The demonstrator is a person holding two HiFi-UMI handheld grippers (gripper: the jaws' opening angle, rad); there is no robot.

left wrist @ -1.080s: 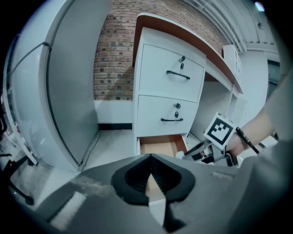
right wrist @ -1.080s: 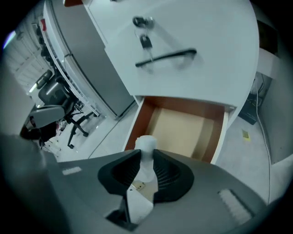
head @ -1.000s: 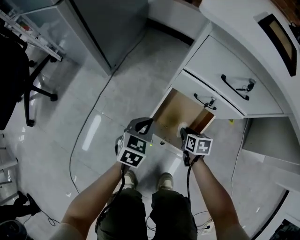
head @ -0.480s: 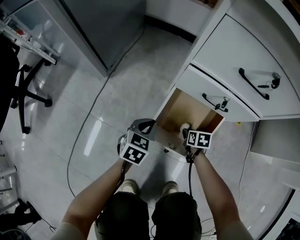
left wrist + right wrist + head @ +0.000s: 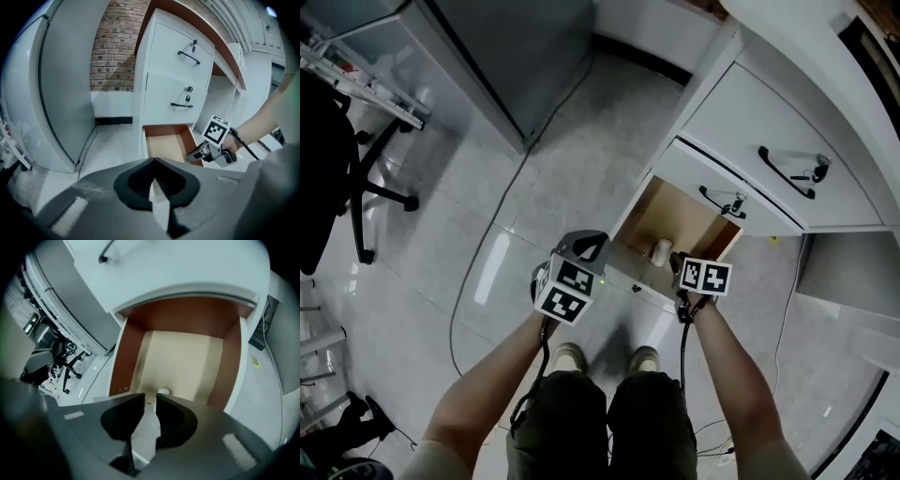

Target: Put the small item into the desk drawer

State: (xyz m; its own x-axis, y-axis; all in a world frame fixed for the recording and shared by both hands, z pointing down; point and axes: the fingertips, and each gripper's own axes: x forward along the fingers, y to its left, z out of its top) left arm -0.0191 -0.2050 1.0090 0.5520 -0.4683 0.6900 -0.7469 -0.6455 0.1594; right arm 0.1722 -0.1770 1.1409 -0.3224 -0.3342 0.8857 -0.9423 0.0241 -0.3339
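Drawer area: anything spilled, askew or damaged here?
Nothing stands out. The bottom drawer is pulled open, the small white item sits on its floor near the front, and the right gripper, jaws apart and empty, is just short of it.

A pale glossy floor [image 5: 441, 244] is seen, with a bright glare streak [image 5: 492, 267] on it. A black cable [image 5: 508, 192] is trailed across it from beside a grey cabinet [image 5: 516, 56]. A black office chair [image 5: 337, 169] is stood at the left, with a metal rack [image 5: 356, 75] just above it. Two closed white drawers are seen at the right: the upper drawer [image 5: 769, 122] is fitted with a black handle [image 5: 786, 172], and the middle drawer [image 5: 698, 178] with a smaller handle [image 5: 719, 202]. A small yellow scrap [image 5: 772, 238] is seen on the floor nearby. In the left gripper view, a brick wall [image 5: 115, 47] is shown above a black skirting [image 5: 112, 121].
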